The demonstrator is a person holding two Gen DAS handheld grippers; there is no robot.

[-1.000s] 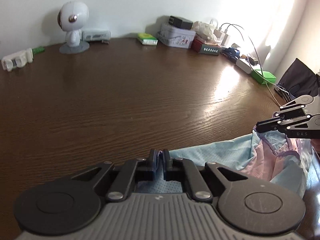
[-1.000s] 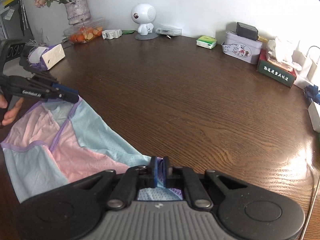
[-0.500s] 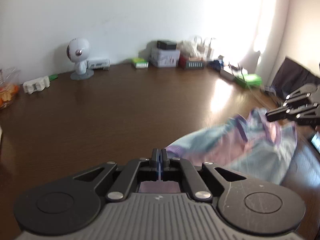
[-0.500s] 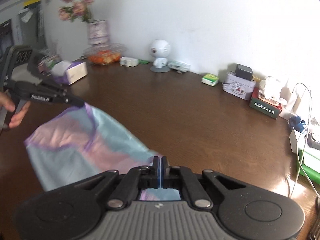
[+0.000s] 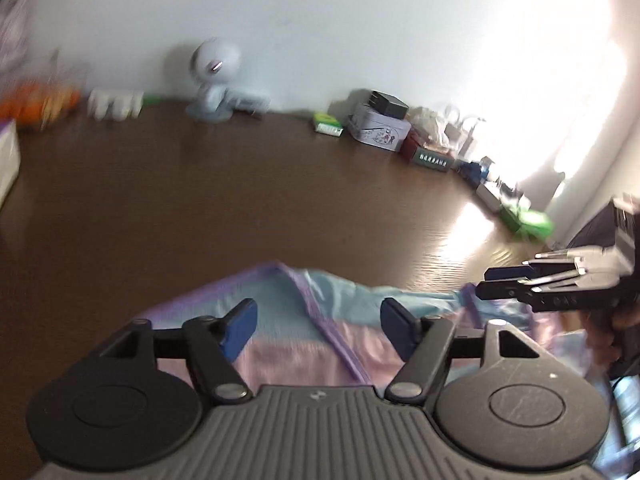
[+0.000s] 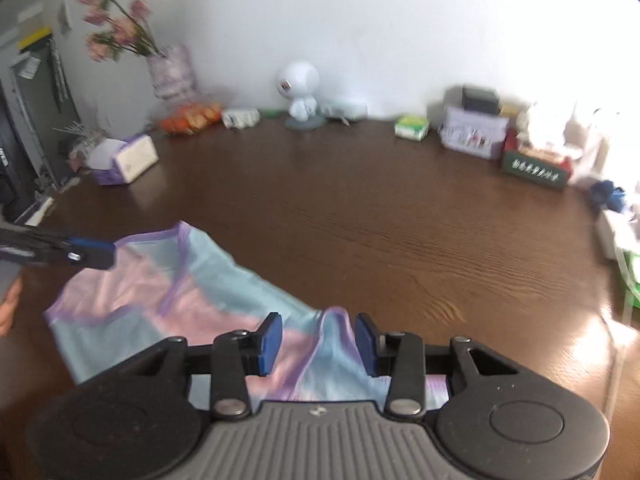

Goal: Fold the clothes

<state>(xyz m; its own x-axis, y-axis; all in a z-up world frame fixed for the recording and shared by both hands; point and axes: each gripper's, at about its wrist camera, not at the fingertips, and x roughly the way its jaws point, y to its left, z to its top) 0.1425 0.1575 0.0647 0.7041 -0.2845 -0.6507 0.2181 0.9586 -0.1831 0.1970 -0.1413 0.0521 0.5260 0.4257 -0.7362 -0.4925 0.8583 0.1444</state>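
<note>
A pale blue and pink garment (image 6: 176, 304) with purple trim lies spread on the dark wooden table (image 6: 380, 216), filling the lower left of the right wrist view and the lower middle of the left wrist view. Its purple-edged corner reaches toward mid-table, and a raised fold of it stands between the blue pads of the right gripper (image 6: 318, 338) at the bottom centre of that view. Those jaws have just been opening and now stand apart, their pads clear of the cloth on both sides. The left gripper (image 5: 316, 326) has likewise just been opening; its jaws are spread wide over the fabric, gripping nothing. In the right wrist view the left gripper shows at the left edge, its tip just at the garment's upper corner, with part of a hand (image 6: 8, 306) below it. Along the far edge by the white wall stand a white round-headed figure (image 6: 300, 94), a vase of flowers (image 6: 172, 70), a tissue box (image 6: 128, 160) and a grey tin (image 6: 474, 136)
</note>
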